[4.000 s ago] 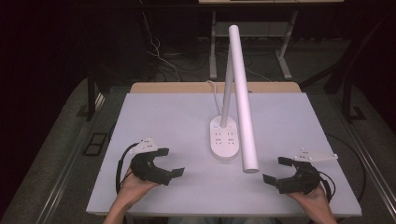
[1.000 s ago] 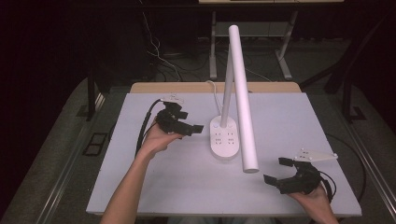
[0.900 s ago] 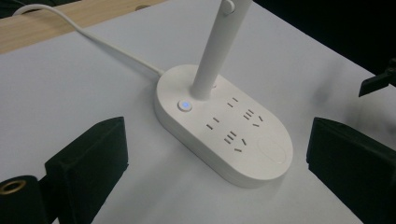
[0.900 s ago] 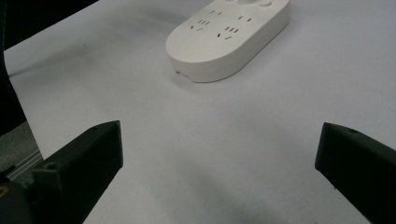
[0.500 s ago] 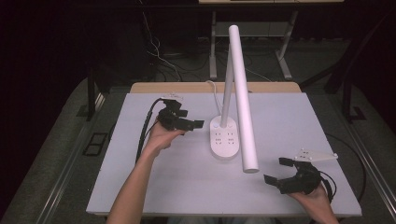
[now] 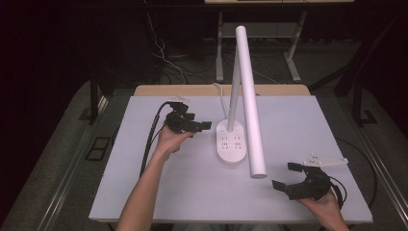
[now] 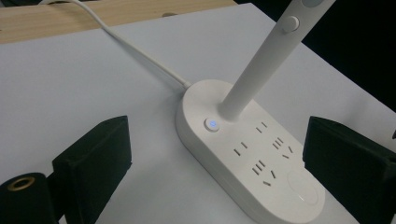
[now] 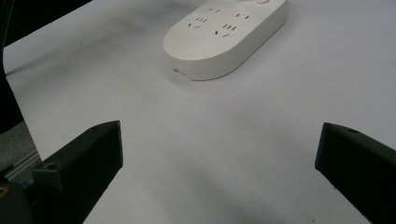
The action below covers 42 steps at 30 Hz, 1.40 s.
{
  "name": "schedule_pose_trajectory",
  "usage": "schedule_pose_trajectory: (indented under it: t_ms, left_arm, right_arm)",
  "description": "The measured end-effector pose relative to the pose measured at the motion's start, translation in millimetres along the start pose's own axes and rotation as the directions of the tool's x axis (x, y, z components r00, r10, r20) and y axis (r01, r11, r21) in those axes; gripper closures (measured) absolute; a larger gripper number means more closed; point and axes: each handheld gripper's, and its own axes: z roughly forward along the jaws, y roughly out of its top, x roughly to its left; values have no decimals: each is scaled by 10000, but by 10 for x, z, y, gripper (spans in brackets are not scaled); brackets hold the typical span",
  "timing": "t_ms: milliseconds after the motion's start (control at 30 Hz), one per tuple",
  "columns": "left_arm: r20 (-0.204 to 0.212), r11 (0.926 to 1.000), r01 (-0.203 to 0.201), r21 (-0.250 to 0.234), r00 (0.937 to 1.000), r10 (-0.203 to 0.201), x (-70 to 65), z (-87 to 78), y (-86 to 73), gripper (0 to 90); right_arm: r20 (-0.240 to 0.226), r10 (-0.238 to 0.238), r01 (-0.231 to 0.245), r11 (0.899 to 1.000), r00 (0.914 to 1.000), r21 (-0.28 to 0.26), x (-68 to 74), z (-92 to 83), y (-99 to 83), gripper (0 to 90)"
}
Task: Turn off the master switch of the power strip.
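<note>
A white desk lamp stands mid-table; its oval base (image 6: pixel 231 144) carries several power sockets, and its long tube head (image 6: pixel 250 106) slants toward the front. In the left gripper view the base (image 7: pixel 261 163) shows a small round button lit blue (image 7: pixel 211 124) beside the stem (image 7: pixel 261 60). My left gripper (image 6: pixel 198 123) hovers just left of the base, open, and its jaws (image 7: pixel 219 172) frame the base without touching it. My right gripper (image 6: pixel 286 176) rests open at the front right, below the tube's end, its jaws (image 8: pixel 219 154) wide with bare table between them.
The white tabletop (image 6: pixel 308 120) has a wooden strip (image 6: pixel 192 90) along its far edge. The lamp's white cord (image 7: pixel 140 51) runs off toward that edge. Black cables trail from my left gripper across the table's left side (image 6: pixel 149 144). Desk legs and wires (image 6: pixel 221 53) lie beyond.
Over four seconds my left gripper moved from the front left up to the lamp base. In the last second it has barely shifted. The right gripper has stayed put.
</note>
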Motion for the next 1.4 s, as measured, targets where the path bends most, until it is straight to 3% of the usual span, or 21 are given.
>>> schedule_pose_trajectory:
  t_ms: [833,1400]
  left_arm:
    - [280,9947,879,-525,9959,-866,2,265,-60,116]
    - [684,9916,1238,-386,9903,-1210,-24,472,-127,234]
  right_arm:
    - [26,12,-13,10000,10000,26,-18,-3,-2,2]
    - [113,204,-204,9998,9997,-16,-48,-36,-6,2]
